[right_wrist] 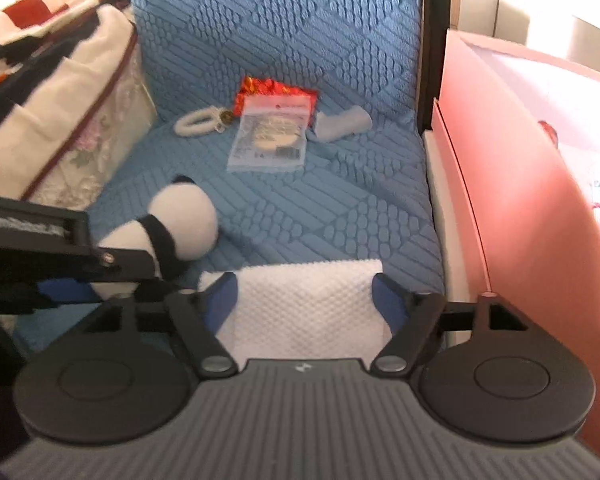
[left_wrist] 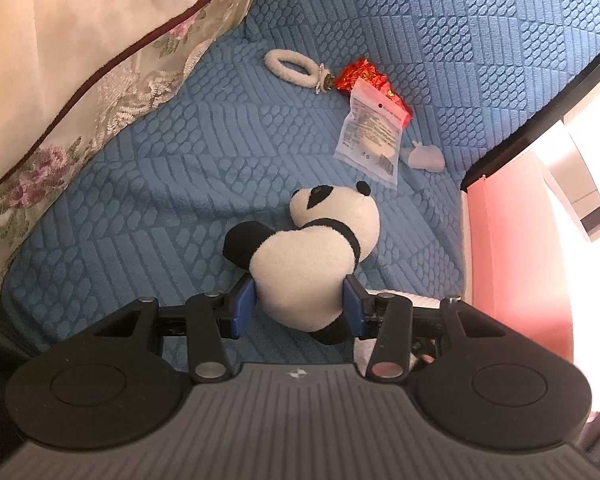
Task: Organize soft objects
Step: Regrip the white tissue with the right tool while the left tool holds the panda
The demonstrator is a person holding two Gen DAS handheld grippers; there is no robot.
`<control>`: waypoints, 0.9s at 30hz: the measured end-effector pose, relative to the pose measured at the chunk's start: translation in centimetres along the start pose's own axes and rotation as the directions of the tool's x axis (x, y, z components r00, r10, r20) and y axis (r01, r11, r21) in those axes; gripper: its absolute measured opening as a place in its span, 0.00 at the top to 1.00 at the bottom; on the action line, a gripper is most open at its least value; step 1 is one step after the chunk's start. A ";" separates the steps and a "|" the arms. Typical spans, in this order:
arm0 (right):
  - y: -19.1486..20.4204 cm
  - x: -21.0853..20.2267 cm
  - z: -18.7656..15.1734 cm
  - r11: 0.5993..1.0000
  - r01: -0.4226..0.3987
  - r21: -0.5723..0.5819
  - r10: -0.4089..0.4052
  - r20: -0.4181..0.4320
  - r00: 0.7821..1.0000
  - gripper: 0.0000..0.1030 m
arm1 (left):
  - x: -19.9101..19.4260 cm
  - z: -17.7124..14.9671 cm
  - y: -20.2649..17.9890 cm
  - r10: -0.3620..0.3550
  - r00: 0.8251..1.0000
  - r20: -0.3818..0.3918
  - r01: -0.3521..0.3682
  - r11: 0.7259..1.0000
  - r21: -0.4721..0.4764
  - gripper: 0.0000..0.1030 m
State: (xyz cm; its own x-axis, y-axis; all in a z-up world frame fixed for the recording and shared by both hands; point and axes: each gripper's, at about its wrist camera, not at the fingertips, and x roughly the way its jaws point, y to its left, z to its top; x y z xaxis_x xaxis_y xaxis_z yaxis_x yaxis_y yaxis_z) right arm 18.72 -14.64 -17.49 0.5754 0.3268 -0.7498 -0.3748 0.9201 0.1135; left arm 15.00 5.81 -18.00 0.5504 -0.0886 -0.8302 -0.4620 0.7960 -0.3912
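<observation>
A plush panda (left_wrist: pixel 312 248) lies on the blue quilted sofa seat (left_wrist: pixel 160 184). My left gripper (left_wrist: pixel 298 306) has its blue pads against both sides of the panda's white body, shut on it. In the right wrist view the panda (right_wrist: pixel 180 224) shows at the left with the left gripper's arm across it. My right gripper (right_wrist: pixel 304 300) is wide open around a folded white textured cloth (right_wrist: pixel 308 300) at the seat's front; whether the pads touch it I cannot tell.
At the seat's back lie a white fluffy hair tie (left_wrist: pixel 292 66), a red foil wrapper (left_wrist: pixel 364 76), a clear plastic packet (left_wrist: pixel 370 134) and a small pale item (left_wrist: pixel 426 156). A floral cushion (left_wrist: pixel 100 80) stands left. A pink box (right_wrist: pixel 520 200) stands right.
</observation>
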 end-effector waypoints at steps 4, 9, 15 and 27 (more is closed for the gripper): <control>0.0 1.6 -0.4 1.000 0.020 -0.005 -0.020 -0.052 0.998 0.25 | -0.1 0.0 0.0 -0.001 1.000 -0.003 0.001 1.000 -0.002 0.49; 0.9 2.1 -0.8 0.997 0.044 -0.057 -0.047 -0.067 0.997 0.24 | 0.1 0.3 0.2 -0.017 1.000 -0.009 0.017 0.999 -0.028 0.49; 0.8 2.1 -0.7 0.997 0.040 -0.061 -0.044 -0.077 0.996 0.29 | 0.7 0.3 -0.1 -0.017 0.999 -0.029 0.017 1.000 0.006 0.49; 0.5 0.9 -0.3 0.996 0.085 -0.037 -0.088 -0.099 0.991 0.84 | 1.0 0.3 0.0 -0.029 0.999 -0.039 0.030 0.999 0.019 0.49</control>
State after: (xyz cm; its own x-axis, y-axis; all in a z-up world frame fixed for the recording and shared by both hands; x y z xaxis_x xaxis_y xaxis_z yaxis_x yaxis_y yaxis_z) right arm 18.86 -13.92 -18.26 0.5315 0.2218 -0.8175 -0.3512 0.9360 0.0256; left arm 15.79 5.90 -18.72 0.5362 -0.1346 -0.8333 -0.4325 0.8040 -0.4082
